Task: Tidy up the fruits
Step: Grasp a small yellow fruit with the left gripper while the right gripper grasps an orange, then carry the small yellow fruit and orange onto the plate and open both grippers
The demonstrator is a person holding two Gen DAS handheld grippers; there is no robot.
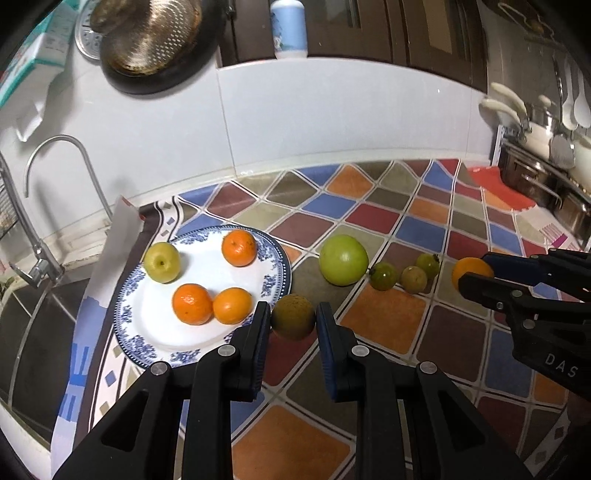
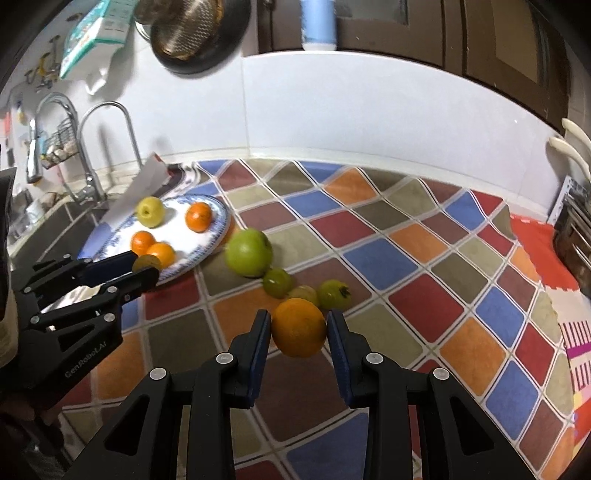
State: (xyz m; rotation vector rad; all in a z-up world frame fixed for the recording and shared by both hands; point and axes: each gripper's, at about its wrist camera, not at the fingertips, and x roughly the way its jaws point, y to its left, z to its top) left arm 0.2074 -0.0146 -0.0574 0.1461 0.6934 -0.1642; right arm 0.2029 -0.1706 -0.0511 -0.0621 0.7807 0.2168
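Observation:
A blue-patterned white plate (image 1: 207, 343) (image 2: 218, 236) holds a yellow-green apple (image 1: 161, 262) (image 2: 150, 211) and three oranges (image 1: 238, 247) (image 2: 198, 217). My left gripper (image 1: 293, 318) (image 2: 144, 264) is shut on a brownish-green fruit (image 1: 293, 316) (image 2: 147, 262) at the plate's right edge. My right gripper (image 2: 299, 326) (image 1: 476, 273) is shut on an orange (image 2: 299, 326) (image 1: 471, 269), held above the counter. A big green apple (image 1: 343, 259) (image 2: 248, 252) and three small green fruits (image 1: 384, 276) (image 2: 277, 282) lie on the counter between the grippers.
The counter has a colourful diamond-patterned mat (image 1: 406, 332) (image 2: 406, 258). A sink (image 1: 33, 325) and tap (image 1: 55, 147) are at the left. A pan (image 1: 159, 48) and bottle (image 1: 289, 29) are against the wall. Pots (image 1: 535, 173) stand at the right.

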